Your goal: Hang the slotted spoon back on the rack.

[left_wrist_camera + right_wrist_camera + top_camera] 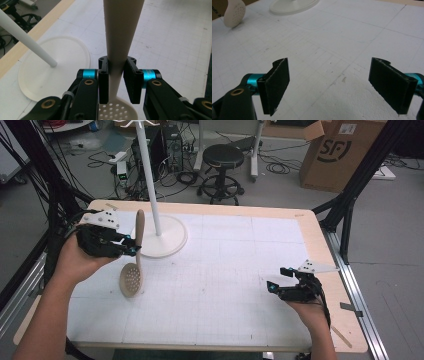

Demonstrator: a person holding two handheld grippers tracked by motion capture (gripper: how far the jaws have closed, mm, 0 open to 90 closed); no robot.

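Black left tongs [116, 82] pinch the tapered handle of the beige plastic slotted spoon [134, 262], lifted clear of the white gridded bench [225, 270] beside the white rack stand [159, 237]; hanging it remains. Right tongs [329, 82] rest spread, empty.

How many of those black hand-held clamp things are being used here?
2. The left tool is near the table's left edge, clamped on the handle of a beige slotted spoon. The right tool hovers open near the right edge, holding nothing.
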